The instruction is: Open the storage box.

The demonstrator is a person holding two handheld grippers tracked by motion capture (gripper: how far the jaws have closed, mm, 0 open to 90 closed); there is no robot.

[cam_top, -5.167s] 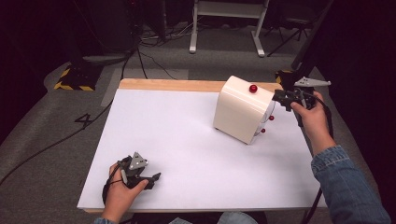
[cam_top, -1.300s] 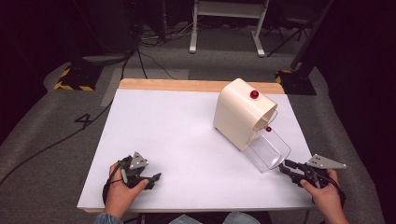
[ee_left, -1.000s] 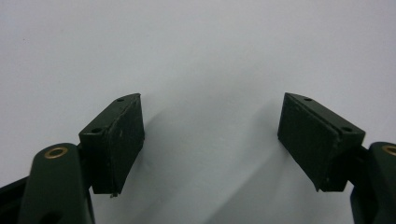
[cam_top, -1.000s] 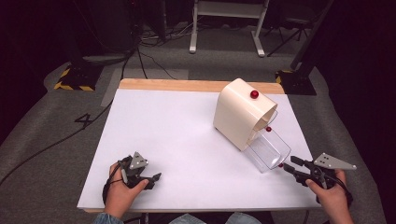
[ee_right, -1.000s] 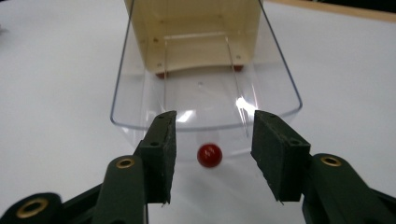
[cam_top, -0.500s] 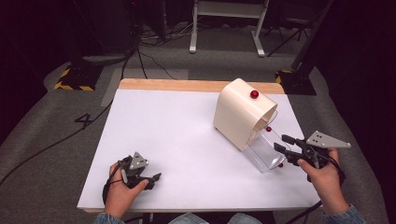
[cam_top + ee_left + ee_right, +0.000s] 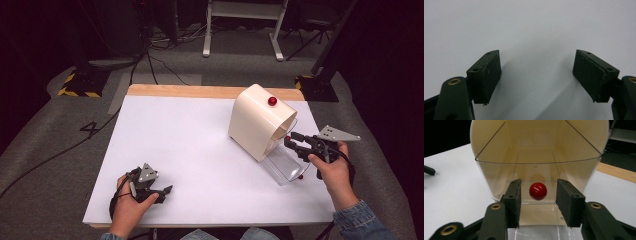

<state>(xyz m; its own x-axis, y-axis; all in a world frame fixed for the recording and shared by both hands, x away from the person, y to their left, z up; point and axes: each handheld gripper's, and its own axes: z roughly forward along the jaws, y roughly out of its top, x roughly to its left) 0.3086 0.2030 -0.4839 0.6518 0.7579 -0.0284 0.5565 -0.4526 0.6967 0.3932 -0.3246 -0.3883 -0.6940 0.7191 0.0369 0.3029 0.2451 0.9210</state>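
The red knob [image 7: 538, 191] on the clear drawer [image 7: 282, 166], drawn out of the cream box [image 7: 257, 120], sits between the right gripper [image 7: 538, 195] pads, which have just been closing but stand clear. Keep it centred before pinching. The left gripper [image 7: 536, 72] rests spread on the table [image 7: 190, 135].

A cream, round-topped box [image 7: 257, 120] lies at about three o'clock on the table, its open end tilted toward five o'clock. A clear plastic drawer [image 7: 282, 162] is pulled halfway out of that end. The drawer's front carries a glossy red ball knob [image 7: 538, 191], and another red knob [image 7: 272, 101] sits on the box's top.
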